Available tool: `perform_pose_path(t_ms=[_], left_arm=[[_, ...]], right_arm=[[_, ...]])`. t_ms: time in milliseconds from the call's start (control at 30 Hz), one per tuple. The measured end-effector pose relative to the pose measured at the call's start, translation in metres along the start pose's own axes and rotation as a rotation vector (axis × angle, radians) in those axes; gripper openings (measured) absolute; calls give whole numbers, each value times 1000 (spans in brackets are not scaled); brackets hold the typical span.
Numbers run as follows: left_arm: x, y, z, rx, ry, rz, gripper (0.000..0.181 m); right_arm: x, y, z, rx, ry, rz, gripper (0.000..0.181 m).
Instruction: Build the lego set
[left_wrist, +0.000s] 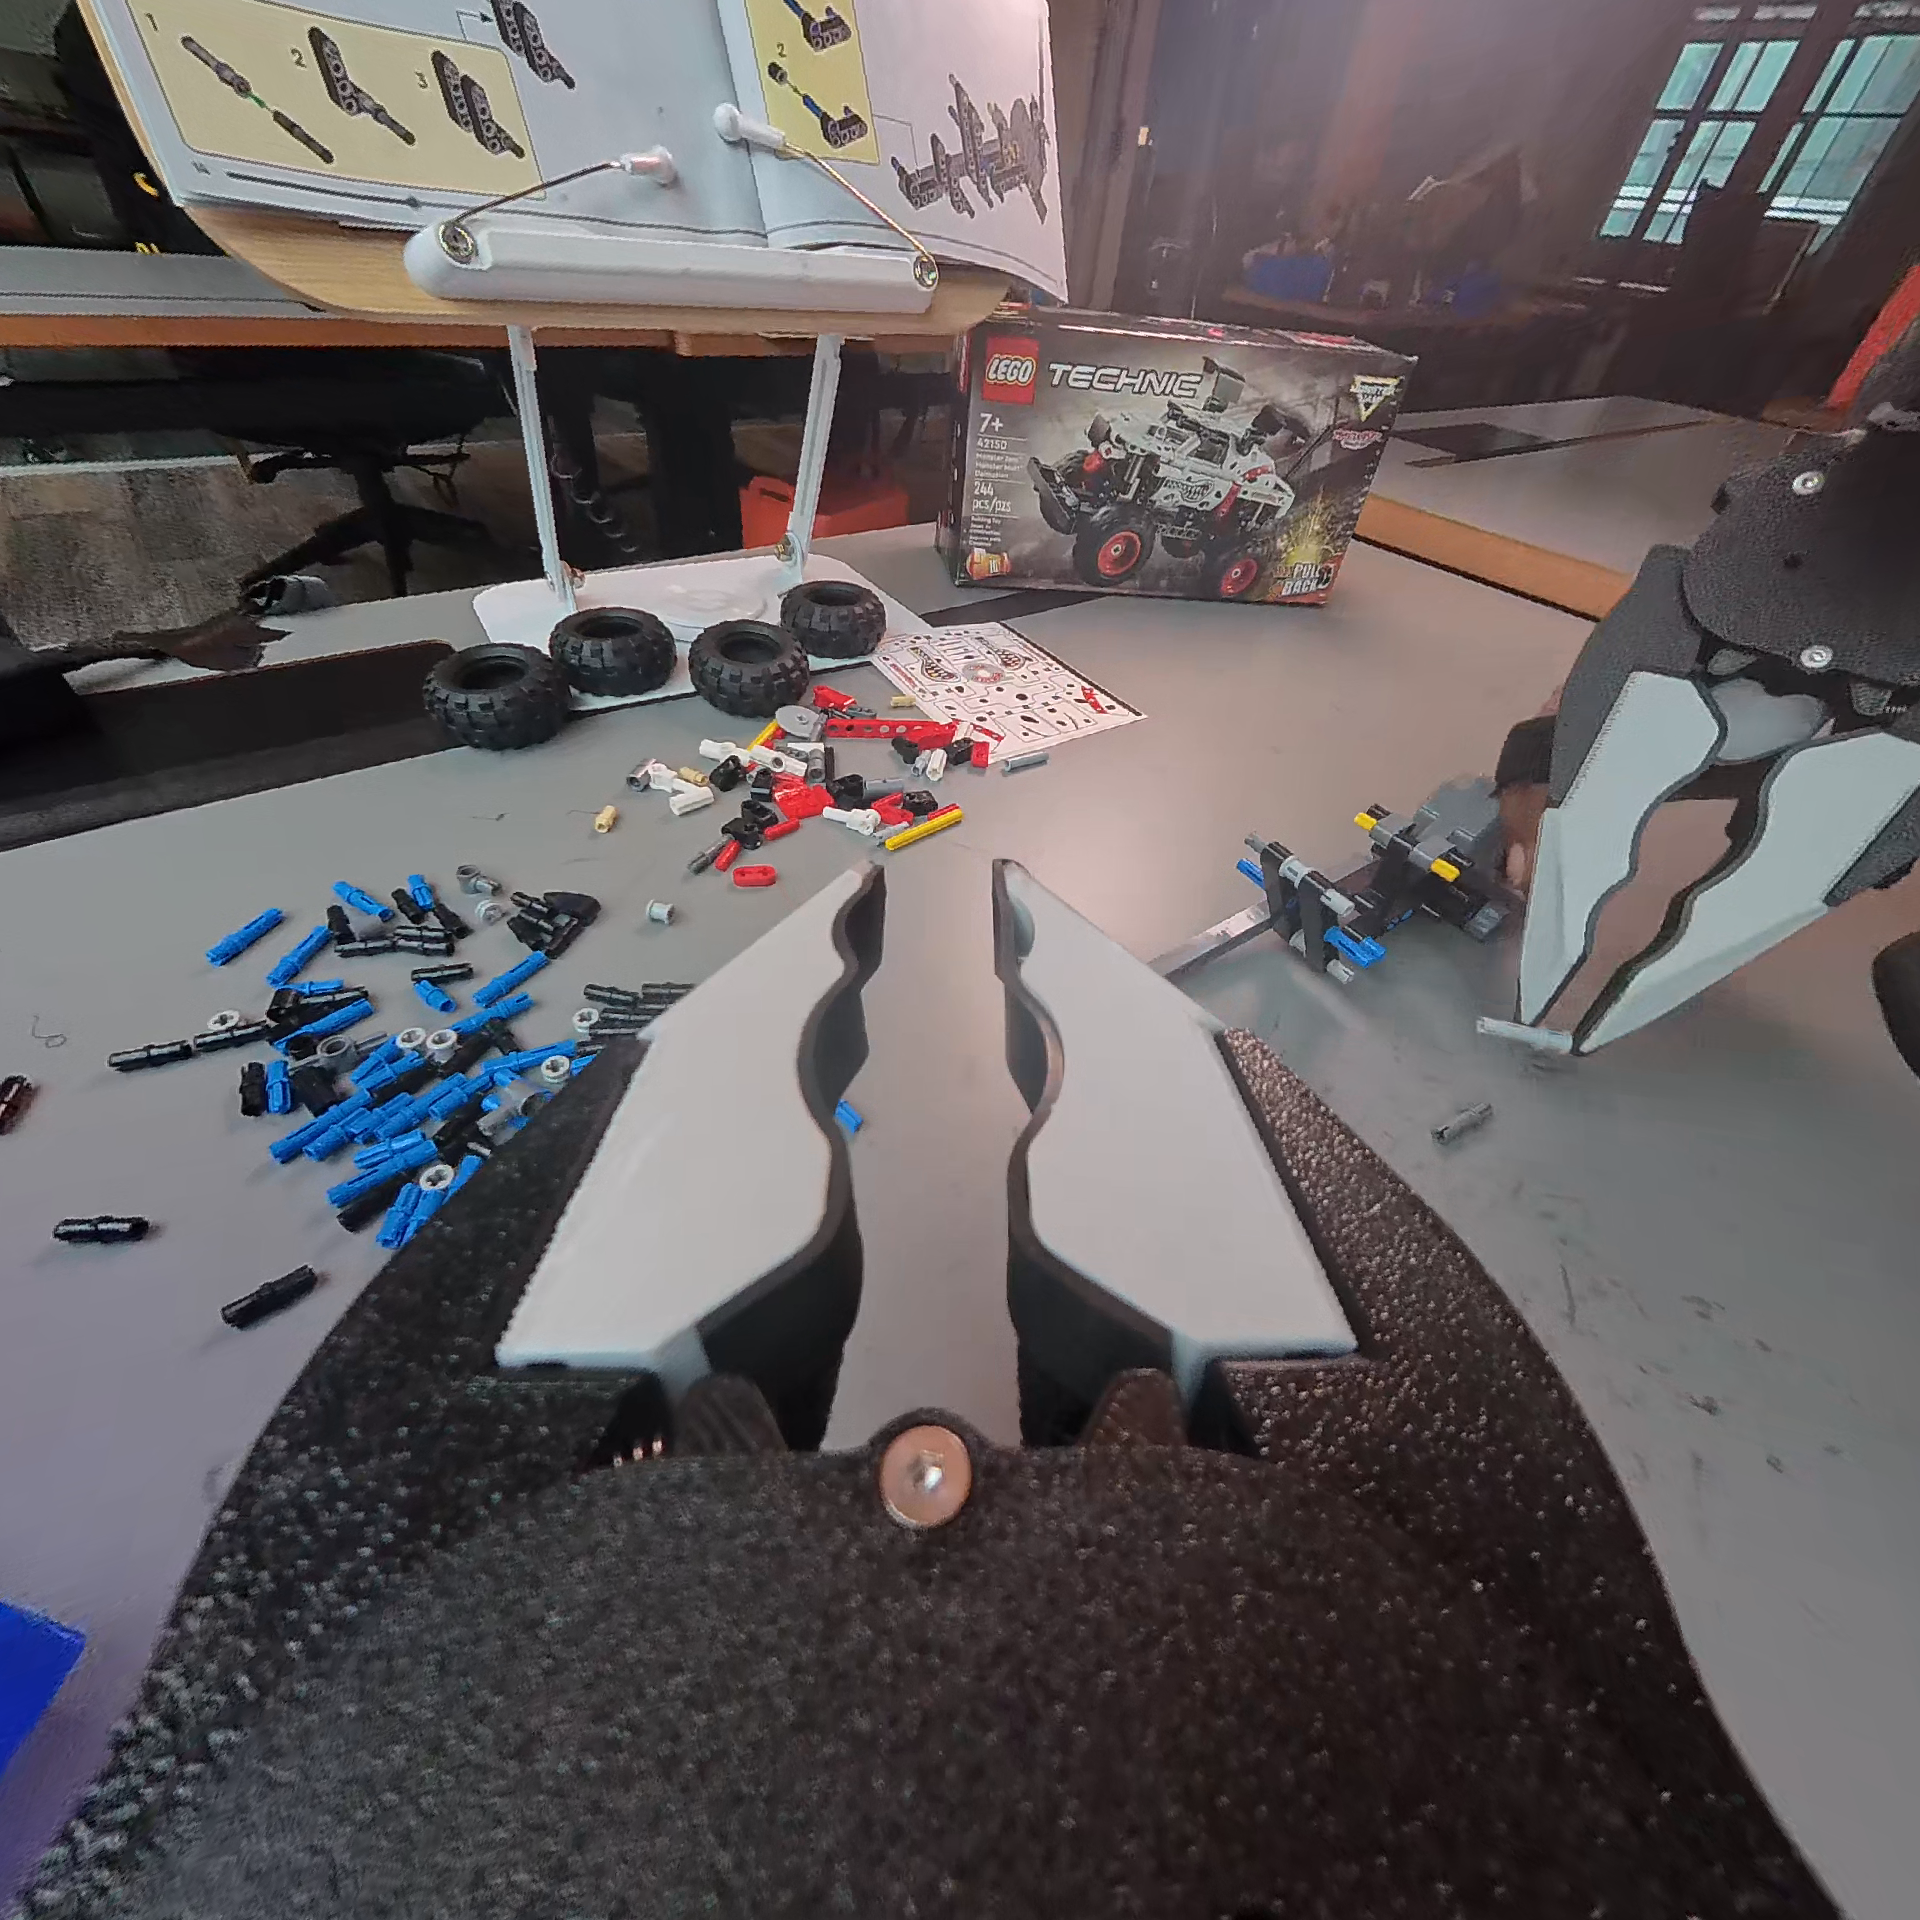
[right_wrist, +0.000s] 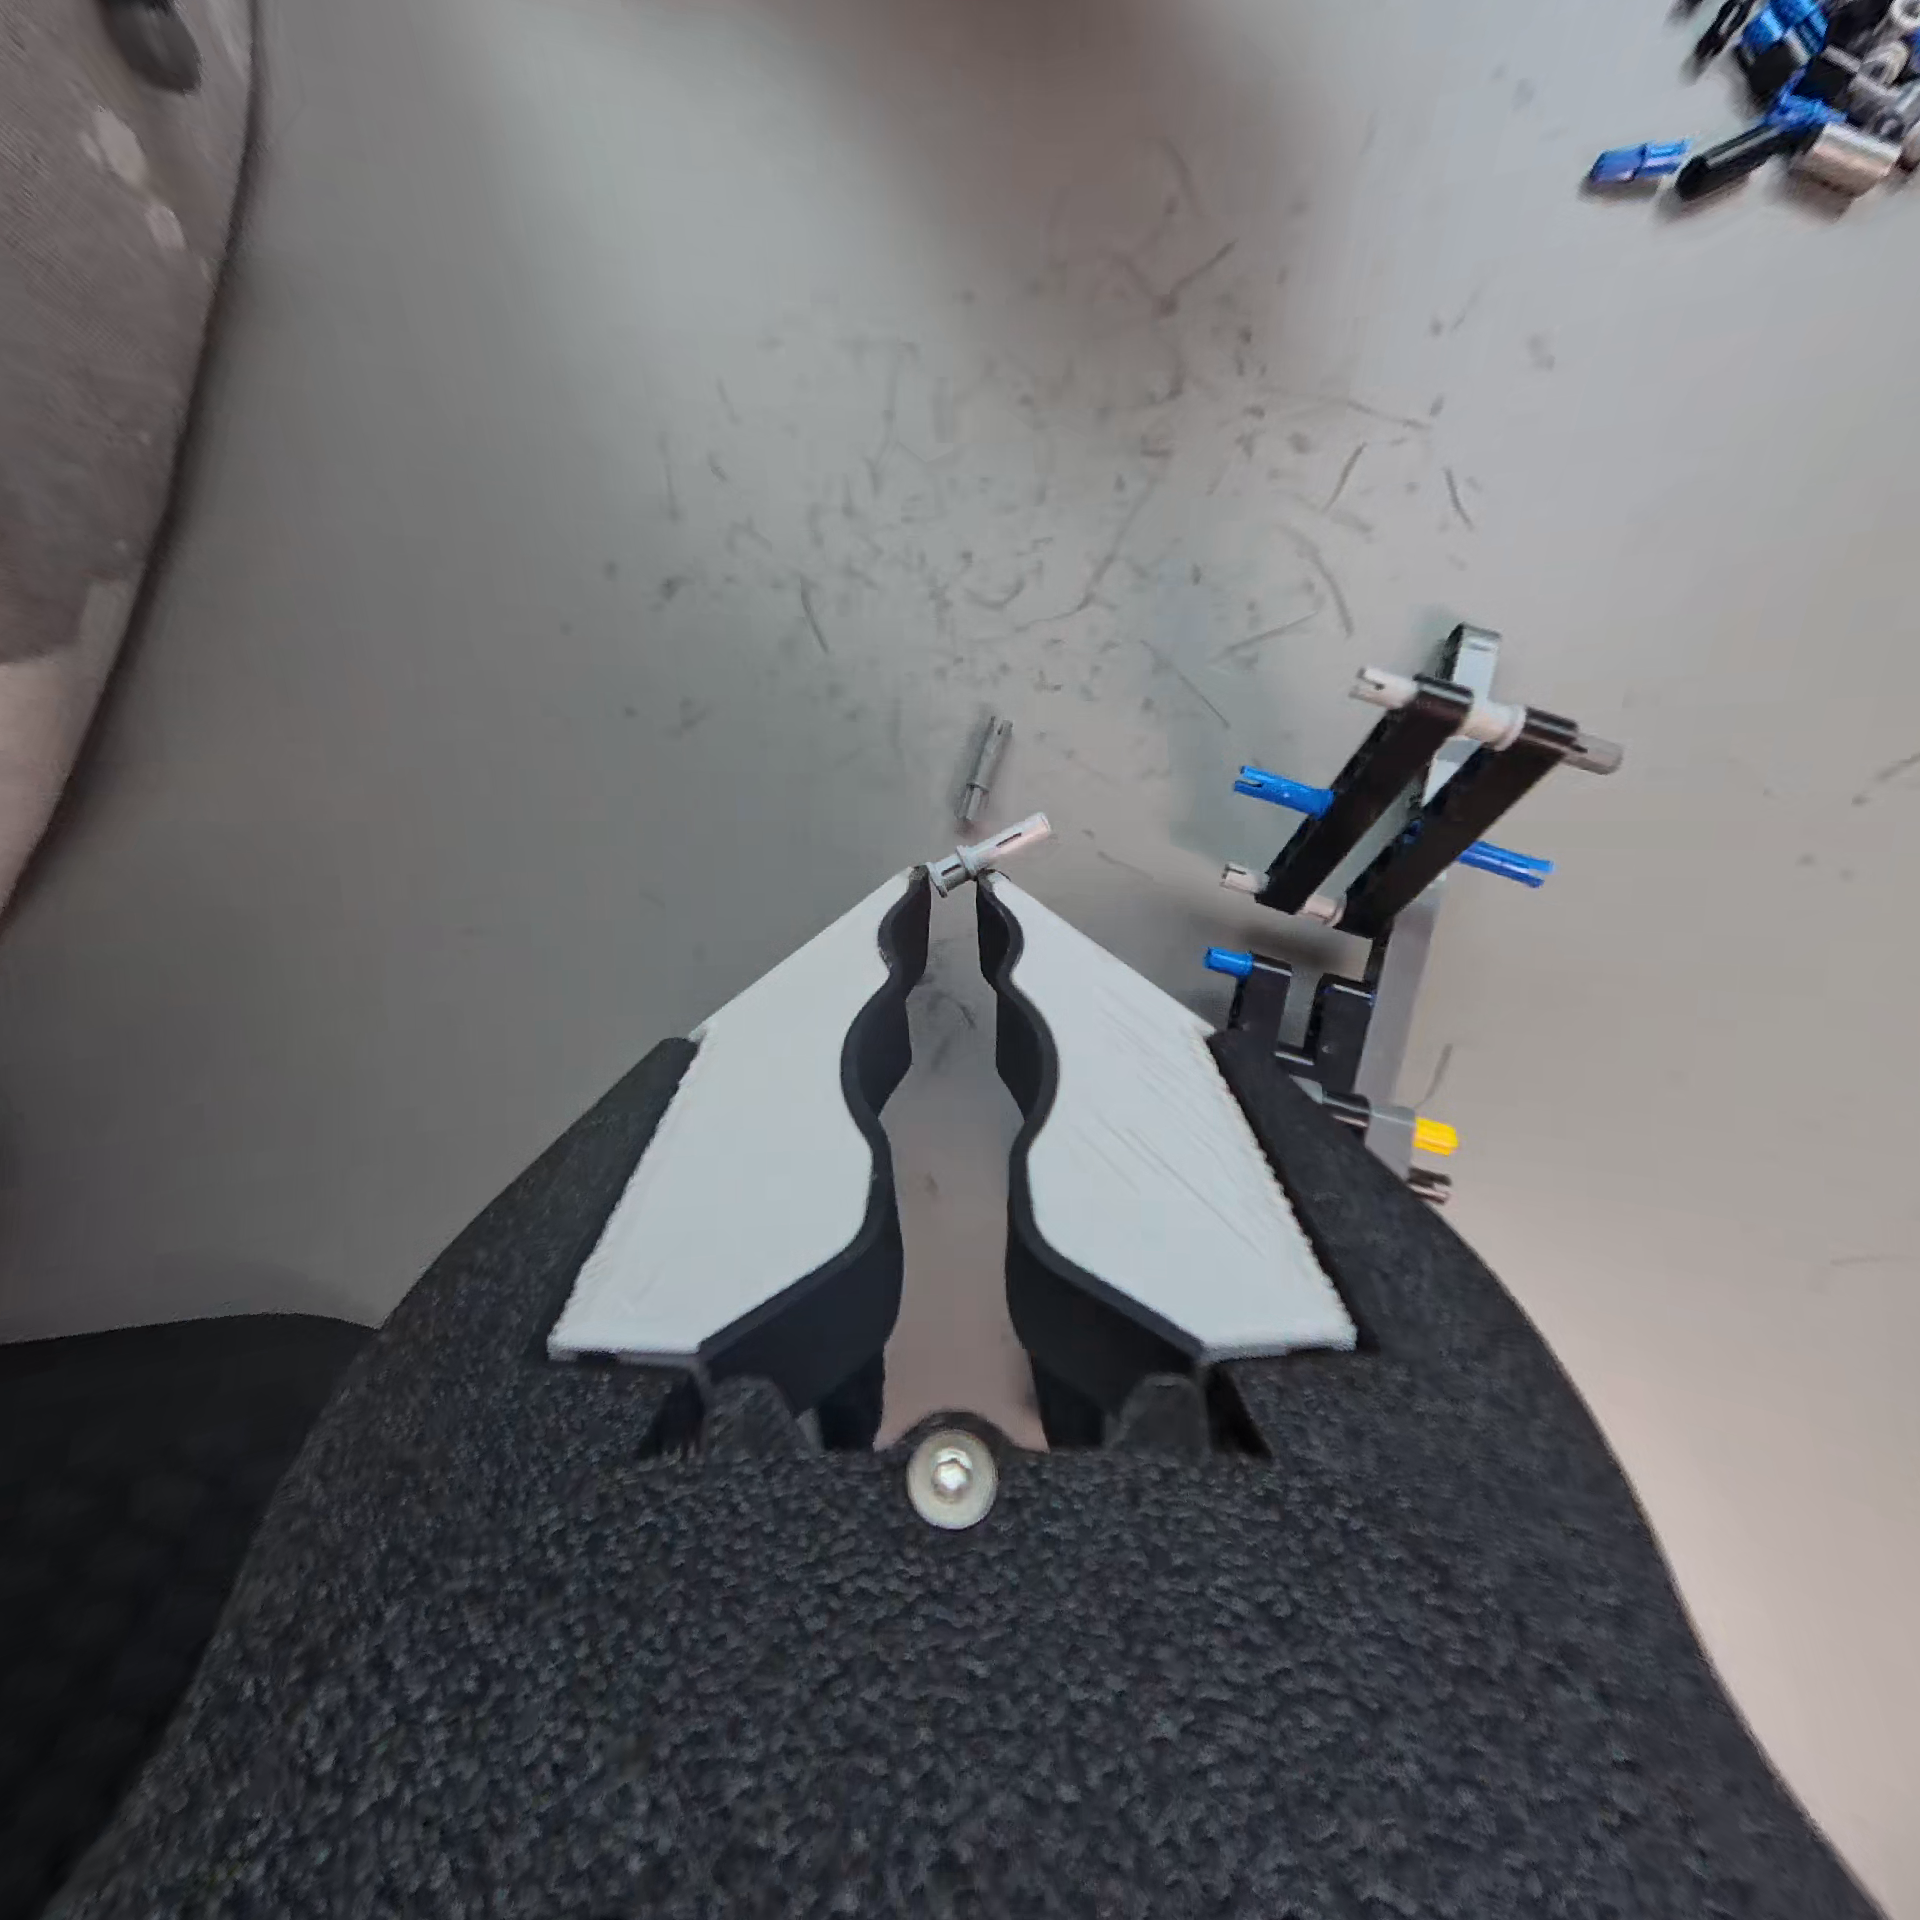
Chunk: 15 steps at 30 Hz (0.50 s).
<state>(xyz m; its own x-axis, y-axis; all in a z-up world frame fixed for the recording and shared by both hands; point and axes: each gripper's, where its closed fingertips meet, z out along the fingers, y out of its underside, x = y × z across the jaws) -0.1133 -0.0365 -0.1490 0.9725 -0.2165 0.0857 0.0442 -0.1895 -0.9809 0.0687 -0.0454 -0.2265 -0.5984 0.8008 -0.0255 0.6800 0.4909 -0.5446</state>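
Observation:
My right gripper is shut on a small grey pin, tips down at the grey table; it also shows in the left wrist view with the pin at its tips. A second grey pin lies loose just beyond it and shows in the left wrist view. The partly built black and grey frame with blue pins stands to the right, and shows in the left wrist view. My left gripper is open and empty above the table, apart from the parts.
A heap of blue and black pins lies at left, red, white and yellow parts farther back, black tyres and a sticker sheet behind. The set's box and a stand holding the instruction booklet are at the back. Spacing between my two grippers at the tips: around 20 cm.

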Motion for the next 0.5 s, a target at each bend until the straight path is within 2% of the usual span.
perform_pose_path(t_ms=[333,500], left_arm=[[-5,0,-2,-1,-30,26,23],[-3,0,-2,-4,-27,33,23]], right_arm=[[-1,19,13,-171,68,-103,9],[0,19,14,-178,88,-106,10]])
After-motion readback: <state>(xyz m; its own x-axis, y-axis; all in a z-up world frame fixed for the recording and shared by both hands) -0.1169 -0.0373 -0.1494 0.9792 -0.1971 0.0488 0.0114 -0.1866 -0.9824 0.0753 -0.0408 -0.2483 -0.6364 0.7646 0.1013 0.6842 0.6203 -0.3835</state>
